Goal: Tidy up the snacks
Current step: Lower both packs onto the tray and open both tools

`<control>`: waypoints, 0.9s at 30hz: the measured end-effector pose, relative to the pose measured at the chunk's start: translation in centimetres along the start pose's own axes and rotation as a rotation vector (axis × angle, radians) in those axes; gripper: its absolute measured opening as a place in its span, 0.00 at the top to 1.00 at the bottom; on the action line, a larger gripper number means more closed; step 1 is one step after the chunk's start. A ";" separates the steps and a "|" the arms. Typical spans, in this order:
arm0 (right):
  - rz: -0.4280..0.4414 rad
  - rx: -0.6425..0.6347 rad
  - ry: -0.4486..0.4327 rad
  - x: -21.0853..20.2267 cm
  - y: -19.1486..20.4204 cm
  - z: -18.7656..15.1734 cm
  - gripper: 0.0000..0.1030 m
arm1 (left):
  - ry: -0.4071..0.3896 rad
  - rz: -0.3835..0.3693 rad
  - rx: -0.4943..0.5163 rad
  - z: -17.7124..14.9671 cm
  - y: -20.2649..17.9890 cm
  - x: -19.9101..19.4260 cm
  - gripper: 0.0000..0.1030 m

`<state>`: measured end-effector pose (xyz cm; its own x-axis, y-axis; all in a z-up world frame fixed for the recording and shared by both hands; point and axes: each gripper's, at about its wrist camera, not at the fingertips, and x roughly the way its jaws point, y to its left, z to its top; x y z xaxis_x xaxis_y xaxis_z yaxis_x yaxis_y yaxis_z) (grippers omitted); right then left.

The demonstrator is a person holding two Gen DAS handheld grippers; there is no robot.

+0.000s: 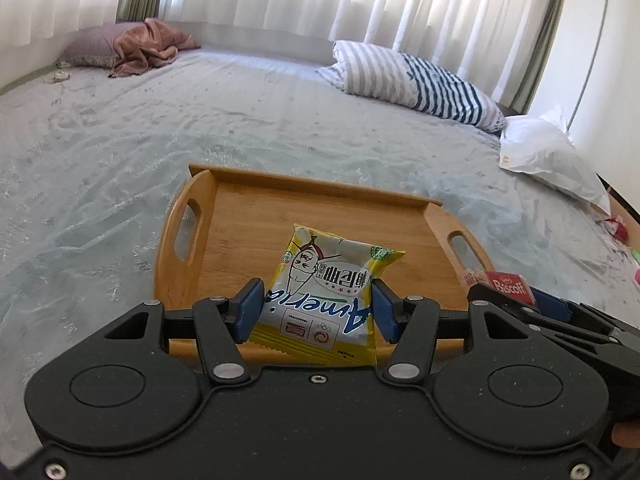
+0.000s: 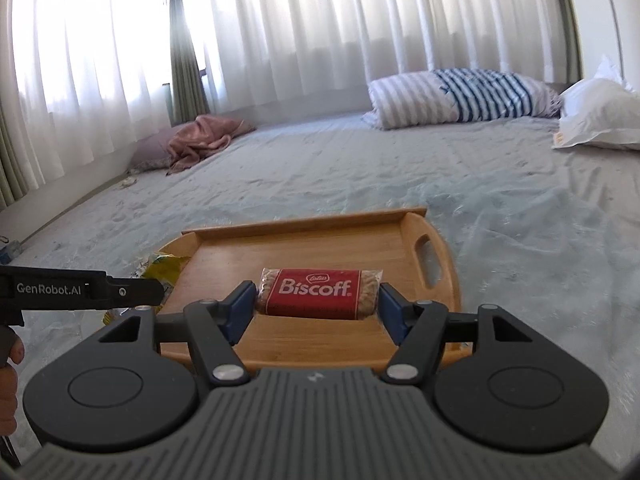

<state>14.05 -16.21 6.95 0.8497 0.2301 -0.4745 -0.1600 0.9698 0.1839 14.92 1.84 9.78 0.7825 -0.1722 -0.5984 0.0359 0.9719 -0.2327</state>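
My left gripper (image 1: 318, 306) is shut on a yellow and white snack packet (image 1: 324, 288) and holds it over the near part of a wooden tray (image 1: 248, 220) that lies on the bed. My right gripper (image 2: 318, 304) is shut on a red Biscoff biscuit pack (image 2: 318, 294) and holds it over the near part of the same tray (image 2: 312, 244). The Biscoff pack (image 1: 508, 286) and the right gripper also show at the right of the left wrist view. The yellow packet (image 2: 162, 270) and the left gripper's side show at the left of the right wrist view.
The tray lies on a grey-blue bedspread (image 1: 120, 140). A striped pillow (image 1: 416, 80) and a white pillow (image 1: 548, 152) lie at the far right, a purple pillow with a pink blanket (image 1: 136, 46) at the far left. Small colourful items (image 1: 618, 228) sit at the right edge.
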 end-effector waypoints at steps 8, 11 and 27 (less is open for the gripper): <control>0.047 0.021 0.087 4.4 -1.0 1.5 0.34 | 0.045 0.014 -0.022 1.2 0.2 3.2 0.47; 0.044 0.001 0.108 5.7 -1.1 1.7 0.34 | 0.061 0.020 -0.028 1.3 0.0 4.4 0.47; 0.024 -0.021 0.212 9.2 -1.7 0.8 0.34 | 0.131 0.077 -0.038 1.9 0.1 10.0 0.47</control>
<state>22.58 -15.78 2.99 0.7208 0.2633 -0.6412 -0.1914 0.9647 0.1810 23.96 0.53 5.19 0.6939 -0.1197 -0.7101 -0.0466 0.9766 -0.2101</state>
